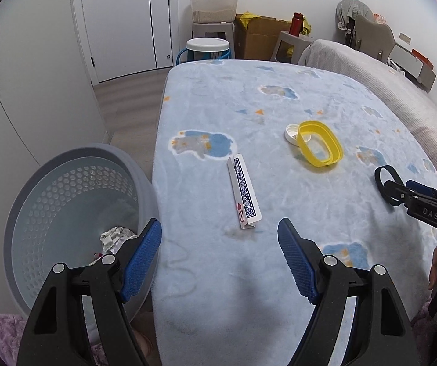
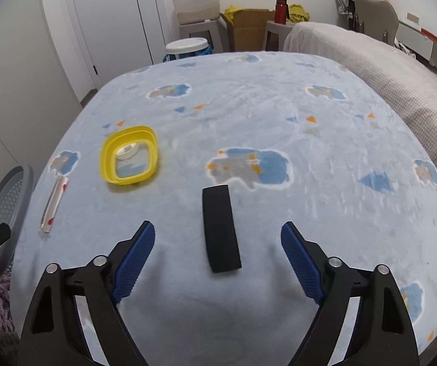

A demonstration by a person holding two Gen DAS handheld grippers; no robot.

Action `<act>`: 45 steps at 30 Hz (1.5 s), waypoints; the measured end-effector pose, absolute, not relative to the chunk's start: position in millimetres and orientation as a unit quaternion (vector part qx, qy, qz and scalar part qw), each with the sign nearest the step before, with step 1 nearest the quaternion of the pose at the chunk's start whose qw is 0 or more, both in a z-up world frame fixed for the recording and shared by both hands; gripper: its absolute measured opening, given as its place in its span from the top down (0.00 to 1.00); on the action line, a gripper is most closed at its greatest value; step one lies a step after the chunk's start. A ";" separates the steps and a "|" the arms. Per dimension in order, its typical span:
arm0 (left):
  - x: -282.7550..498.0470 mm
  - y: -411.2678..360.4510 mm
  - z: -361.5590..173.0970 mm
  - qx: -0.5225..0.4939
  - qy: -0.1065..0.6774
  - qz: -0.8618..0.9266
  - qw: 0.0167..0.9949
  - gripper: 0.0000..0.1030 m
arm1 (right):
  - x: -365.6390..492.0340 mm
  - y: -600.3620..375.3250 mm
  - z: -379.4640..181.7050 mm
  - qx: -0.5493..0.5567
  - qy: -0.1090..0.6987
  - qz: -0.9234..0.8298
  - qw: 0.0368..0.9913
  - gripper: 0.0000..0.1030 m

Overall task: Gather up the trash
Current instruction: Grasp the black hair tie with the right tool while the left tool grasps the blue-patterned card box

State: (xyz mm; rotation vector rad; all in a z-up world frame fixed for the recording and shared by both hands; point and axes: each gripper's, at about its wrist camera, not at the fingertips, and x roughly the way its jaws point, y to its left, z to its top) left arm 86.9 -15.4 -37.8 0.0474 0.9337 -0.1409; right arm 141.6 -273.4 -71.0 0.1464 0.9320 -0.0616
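A folded playing card point(image 1: 243, 196) lies on the blue blanket point(image 1: 218, 97), just ahead of my open, empty left gripper point(image 1: 220, 233). It also shows at the left in the right wrist view point(image 2: 54, 202). A yellow plastic ring point(image 1: 320, 147) stands on edge farther right, with a white cap point(image 1: 291, 132) beside it; both appear in the right wrist view point(image 2: 130, 158), the cap point(image 2: 128, 150) seen through the ring. A black band point(image 2: 221, 228) lies flat between the fingers of my open right gripper point(image 2: 218, 237). A grey perforated bin point(image 1: 69, 213) holding crumpled paper point(image 1: 115, 235) stands left of the table.
A grey-covered sofa point(image 1: 386, 82) runs along the table's right side. At the back stand a white-topped stool point(image 1: 207, 47), a cardboard box point(image 1: 261, 35), a plastic tub point(image 1: 214, 4) and a red bottle point(image 1: 297, 23). White doors point(image 1: 120, 21) are on the left.
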 end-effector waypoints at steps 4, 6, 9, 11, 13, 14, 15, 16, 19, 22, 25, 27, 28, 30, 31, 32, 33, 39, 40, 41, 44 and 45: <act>94.2 -17.7 -47.1 0.022 0.459 -0.067 0.886 0.27 | 149.5 -276.9 -81.0 0.069 0.460 -0.034 0.885 0.28; 96.8 -19.5 -50.7 0.020 0.463 -0.068 0.883 0.27 | 152.7 -277.1 -85.8 0.062 0.463 -0.038 0.883 0.31; 99.8 -22.9 -54.2 0.021 0.465 -0.072 0.882 0.27 | 155.4 -276.4 -91.2 0.048 0.465 -0.046 0.883 0.34; 101.4 -24.1 -55.5 0.020 0.467 -0.074 0.881 0.27 | 156.1 -273.3 -92.0 0.033 0.463 -0.051 0.884 0.36; 103.1 -25.0 -57.2 0.018 0.468 -0.075 0.880 0.27 | 155.5 -270.8 -91.7 0.025 0.458 -0.050 0.887 0.44; 103.2 -24.6 -57.4 0.018 0.469 -0.075 0.880 0.27 | 154.6 -269.6 -90.7 0.021 0.456 -0.051 0.888 0.47; 103.8 -24.8 -57.9 0.018 0.469 -0.075 0.880 0.27 | 154.0 -268.4 -89.8 0.017 0.454 -0.049 0.889 0.59; 104.2 -24.8 -58.1 0.018 0.469 -0.075 0.880 0.27 | 153.8 -267.4 -89.3 0.017 0.453 -0.046 0.890 0.73; 105.0 -24.6 -58.8 0.016 0.469 -0.074 0.880 0.27 | 152.7 -268.5 -88.3 0.022 0.451 -0.042 0.891 0.81; 106.2 -24.7 -59.5 0.014 0.470 -0.073 0.879 0.27 | 148.8 -271.4 -85.5 0.038 0.447 -0.037 0.893 0.81; 108.4 -26.0 -60.9 0.013 0.472 -0.073 0.879 0.27 | 145.5 -272.1 -82.8 0.053 0.444 -0.029 0.894 0.82; 110.0 -26.8 -61.3 0.010 0.473 -0.073 0.878 0.27 | 143.3 -269.7 -81.2 0.056 0.442 -0.024 0.895 0.82; 111.2 -27.0 -61.4 0.009 0.474 -0.073 0.878 0.27 | 142.0 -267.8 -79.9 0.054 0.439 -0.021 0.896 0.82; 114.3 -27.3 -61.2 0.006 0.474 -0.074 0.878 0.27 | 139.0 -264.1 -76.1 0.053 0.433 -0.016 0.900 0.82; 115.8 -27.1 -61.2 0.005 0.473 -0.073 0.878 0.27 | 138.0 -262.8 -74.8 0.054 0.431 -0.014 0.901 0.82; 118.5 -27.0 -61.0 0.003 0.473 -0.072 0.878 0.27 | 137.0 -261.7 -73.3 0.056 0.428 -0.011 0.902 0.82; 122.0 -26.8 -61.0 0.002 0.473 -0.070 0.878 0.27 | 136.5 -260.7 -72.3 0.058 0.427 -0.008 0.902 0.82; 143.7 -29.4 -66.5 0.004 0.478 -0.063 0.876 0.27 | 136.6 -255.2 -70.3 0.061 0.426 0.007 0.903 0.81; 146.1 -30.6 -68.2 0.005 0.479 -0.062 0.876 0.27 | 136.5 -254.8 -70.3 0.063 0.425 0.009 0.903 0.81; 149.3 -32.4 -71.0 0.008 0.481 -0.061 0.875 0.27 | 136.6 -254.5 -70.3 0.064 0.426 0.010 0.903 0.81; 156.7 -37.5 -77.9 0.017 0.482 -0.055 0.874 0.27 | 136.1 -253.0 -70.3 0.067 0.426 0.018 0.902 0.81; 159.0 -39.3 -80.0 0.022 0.483 -0.053 0.874 0.27 | 135.9 -252.2 -70.3 0.066 0.426 0.019 0.902 0.81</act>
